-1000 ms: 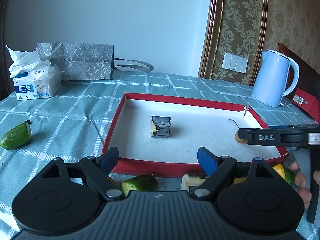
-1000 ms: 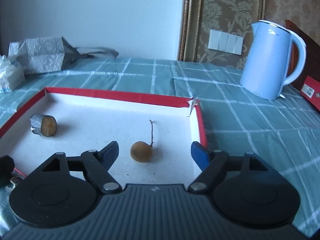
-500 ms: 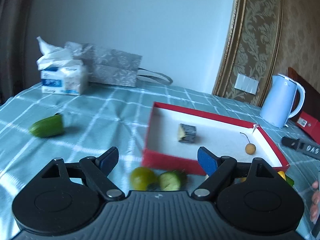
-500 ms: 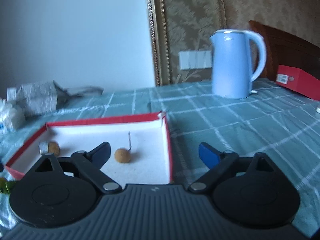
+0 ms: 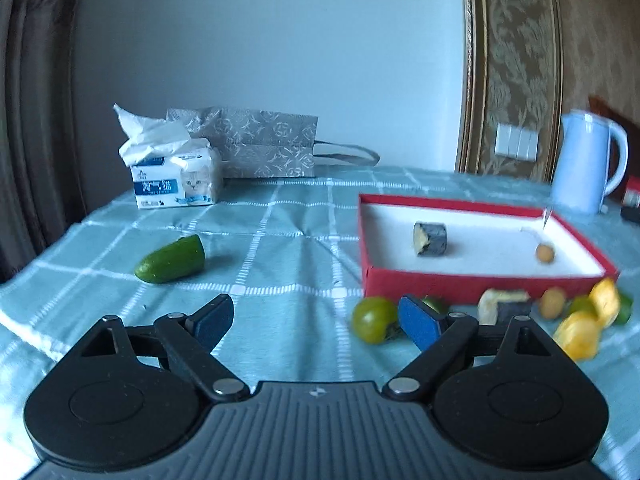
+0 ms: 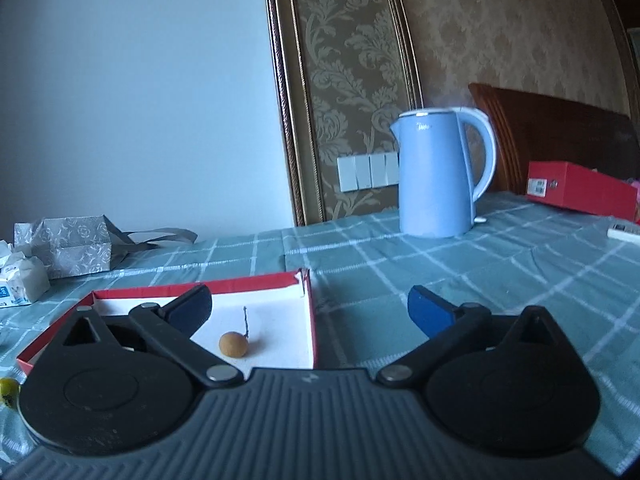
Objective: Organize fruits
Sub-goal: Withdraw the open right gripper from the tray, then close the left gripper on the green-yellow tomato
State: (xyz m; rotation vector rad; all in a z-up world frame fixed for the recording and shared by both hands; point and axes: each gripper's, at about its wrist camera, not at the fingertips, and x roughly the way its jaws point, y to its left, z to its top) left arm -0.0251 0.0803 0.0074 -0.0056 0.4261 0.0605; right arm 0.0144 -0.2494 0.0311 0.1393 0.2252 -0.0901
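red tray (image 5: 460,280) sits on the checked tablecloth (image 5: 280,248), white inside, one far corner torn. in the tray: a dark-skinned cut chunk (image 5: 430,238) with a pale yellow face, near the middle, and a small round brown fruit (image 5: 545,253) with a thin stem, toward the right end; the two lie well apart. right wrist view shows the same brown fruit (image 6: 233,344) on the white floor of the tray (image 6: 310,320), near its right wall. outside the tray, along its near wall, a loose row of fruits on the cloth: a round green fruit (image 5: 374,319), a second dark chunk (image 5: 505,307), a small tan fruit (image 5: 553,303), yellow pieces (image 5: 580,334) and more green bits, blurred. a cut green piece (image 5: 171,260) lies alone on the cloth, far left of the tray. left gripper (image 5: 318,320) hovers over bare cloth, jaws spread and widening, nothing between them; the round green fruit is just beside its right finger, contact not clear. right gripper (image 6: 310,308) points over the tray's right corner, jaws at full spread and widening, nothing gripped. farther out: tissue pack (image 5: 176,178) and grey gift bag (image 5: 260,144) at the back, blue kettle (image 6: 438,174) to the right, red box (image 6: 580,190) beyond it.
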